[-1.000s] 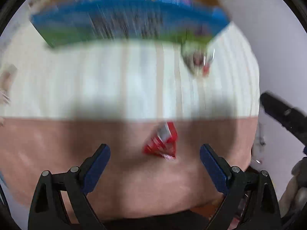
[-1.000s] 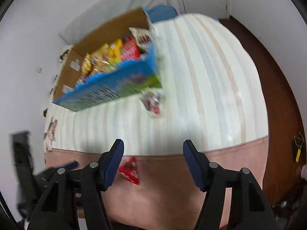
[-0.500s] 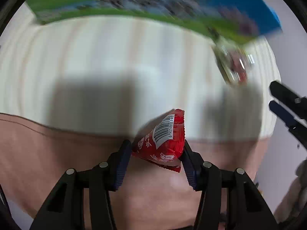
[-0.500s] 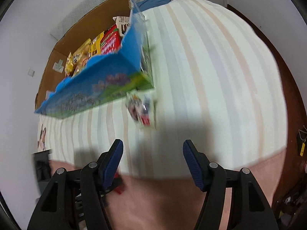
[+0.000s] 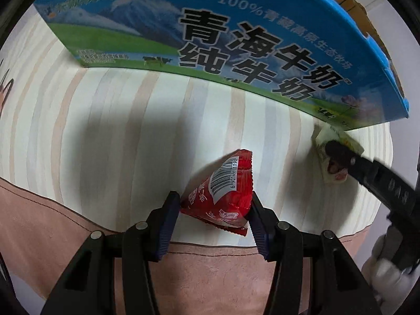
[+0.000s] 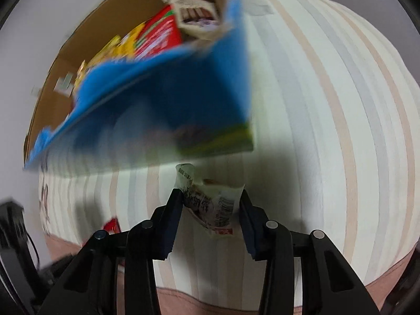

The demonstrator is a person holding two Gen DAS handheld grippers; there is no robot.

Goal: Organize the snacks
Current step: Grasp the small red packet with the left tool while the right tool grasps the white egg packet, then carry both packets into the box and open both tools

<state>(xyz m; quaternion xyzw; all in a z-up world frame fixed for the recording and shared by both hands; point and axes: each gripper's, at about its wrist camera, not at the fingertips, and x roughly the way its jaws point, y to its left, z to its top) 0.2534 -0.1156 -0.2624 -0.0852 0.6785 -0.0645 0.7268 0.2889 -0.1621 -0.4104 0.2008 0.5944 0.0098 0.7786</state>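
Note:
My left gripper is shut on a red snack packet with a barcode label, held just above the striped bedspread. My right gripper is shut on a pale snack packet at the near corner of the blue milk carton box. The same pale packet shows at the right of the left wrist view, with the right gripper's finger across it. The box holds several snack packs. The red packet shows at the lower left of the right wrist view.
A brown bed edge runs along the near side below the striped cover. The box stands at the far side of the bed against a pale wall. A gloved hand holds the right gripper at the lower right.
Both grippers moved forward toward the box. The left one closed on the red packet and lifted it. The right one reached the pale packet and closed on it.

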